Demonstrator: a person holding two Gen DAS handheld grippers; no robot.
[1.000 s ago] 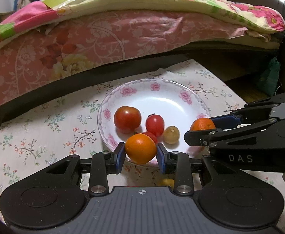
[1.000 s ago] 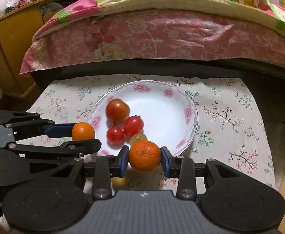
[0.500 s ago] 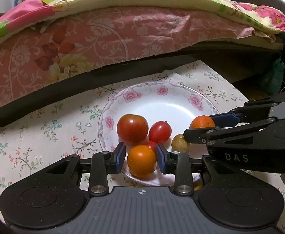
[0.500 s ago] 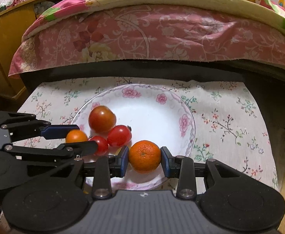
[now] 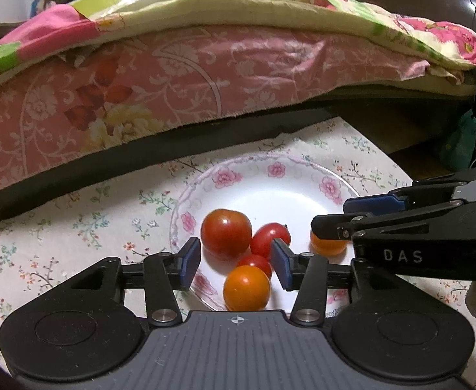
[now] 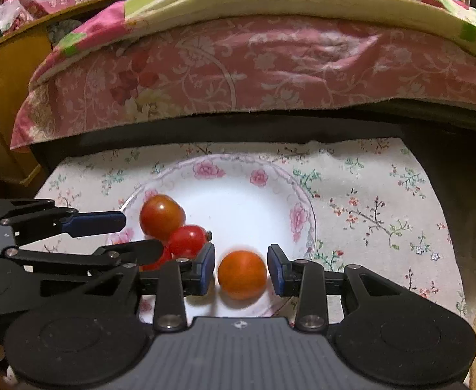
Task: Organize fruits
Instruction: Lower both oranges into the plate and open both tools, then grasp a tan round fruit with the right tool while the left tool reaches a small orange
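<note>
A white plate with pink flowers (image 5: 270, 191) (image 6: 238, 201) lies on the floral cloth. In it are a large red tomato (image 5: 226, 229) (image 6: 162, 216), two small red tomatoes (image 5: 270, 235) (image 6: 187, 240) and two oranges. My left gripper (image 5: 236, 265) is open over the plate's near rim; an orange (image 5: 246, 288) lies loose between and below its fingers. My right gripper (image 6: 241, 269) is open, with the other orange (image 6: 242, 274) (image 5: 327, 245) loose between its fingers, touching neither pad.
A floral cloth (image 5: 75, 227) (image 6: 384, 201) covers the low table. A bed with a pink sheet (image 5: 205, 74) and quilt rises right behind it. A wooden cabinet (image 6: 7, 97) stands at the left. Each gripper shows in the other's view, close beside it.
Both grippers have opened and let go of their oranges, which now lie in the plate. Both grippers moved forward over the plate's near rim.
</note>
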